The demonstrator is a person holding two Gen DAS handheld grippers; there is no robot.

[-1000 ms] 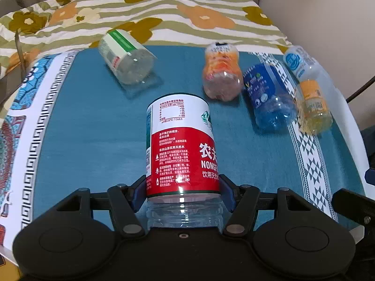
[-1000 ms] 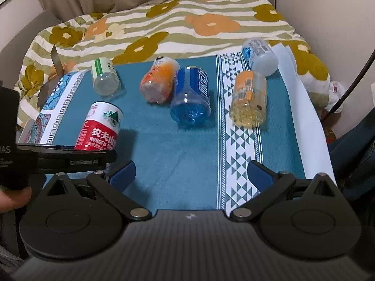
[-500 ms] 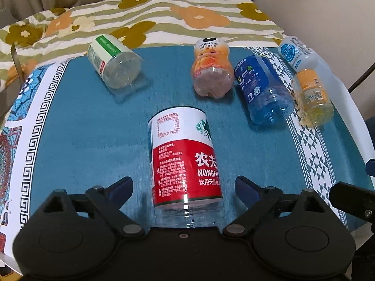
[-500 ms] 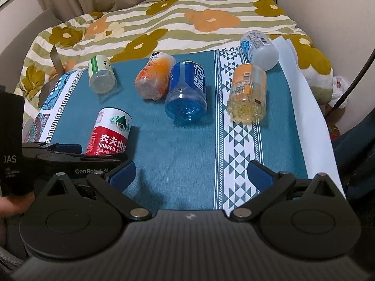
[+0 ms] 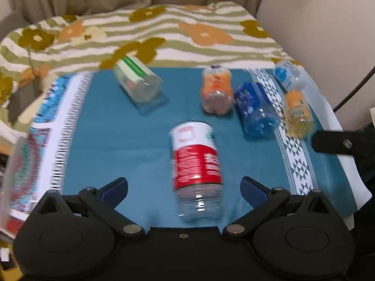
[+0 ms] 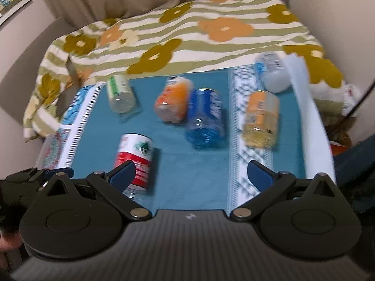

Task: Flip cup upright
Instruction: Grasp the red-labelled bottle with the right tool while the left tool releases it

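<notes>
The red-and-white labelled cup [image 5: 195, 159] stands on end on the teal cloth [image 5: 117, 145], clear end down. My left gripper [image 5: 184, 185] is open, its blue pads wide apart on either side of the cup and touching nothing. In the right wrist view the same cup [image 6: 133, 157] stands at the left, partly behind my right gripper's left finger. My right gripper [image 6: 191, 171] is open and empty above the cloth's near edge. Both views are motion-blurred.
Several other cups lie on their sides farther back: green-labelled [image 5: 138, 86], orange [image 5: 216, 91], blue [image 5: 255, 107], yellow-orange [image 5: 297, 114] and pale blue [image 5: 287, 75]. A flowered bedspread [image 5: 187, 35] lies behind. A wall [image 5: 316, 23] is at the right.
My left gripper was shut on the red-labelled cup, then opened and drew back from it. The cup stays standing. My right gripper stayed open and shifted slightly.
</notes>
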